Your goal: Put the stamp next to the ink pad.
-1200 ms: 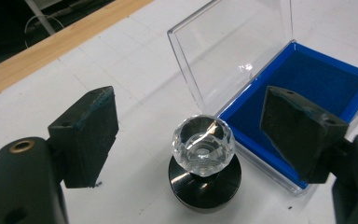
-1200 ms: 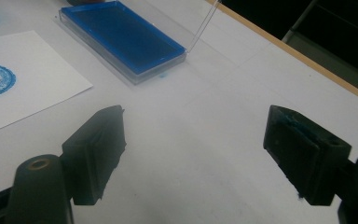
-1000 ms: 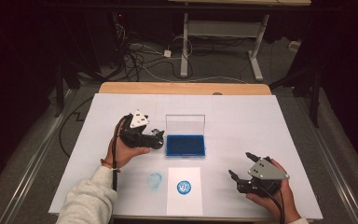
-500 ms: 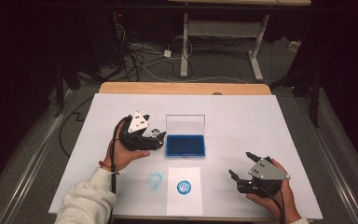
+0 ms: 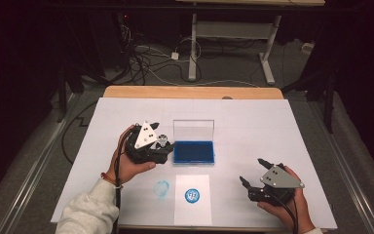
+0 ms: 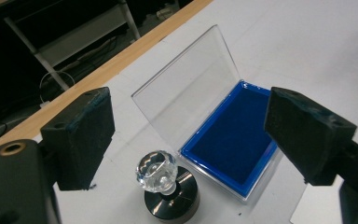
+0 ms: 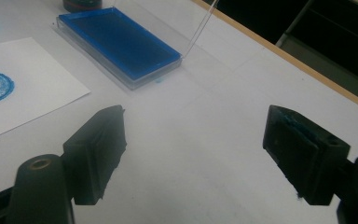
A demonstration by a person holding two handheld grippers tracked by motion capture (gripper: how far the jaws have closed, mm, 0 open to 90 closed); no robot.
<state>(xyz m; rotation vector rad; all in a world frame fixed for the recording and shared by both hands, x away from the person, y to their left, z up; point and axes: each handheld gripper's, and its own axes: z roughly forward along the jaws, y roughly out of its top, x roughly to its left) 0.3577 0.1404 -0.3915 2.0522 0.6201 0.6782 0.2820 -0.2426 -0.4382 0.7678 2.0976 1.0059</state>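
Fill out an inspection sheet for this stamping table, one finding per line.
Surface: white table, wooden far edge; faint blue smudge near the front.
Job's things: stamp with clear knob stands upright beside the ink pad, whose clear lid is raised; paper sheet bears a round blue print.
Clutter: nothing seen.
Grippers: left gripper open, jaws either side of the stamp, not touching; right gripper open, nothing between the jaws.
Cables: black cable trails along the left forearm.
Surroundings: dark room, desk frame and floor wiring behind.

Stamp (image 6: 165,186): clear faceted glassy knob, glossy dark base; ink pad (image 6: 230,137) matt blue felt, clear plastic lid.
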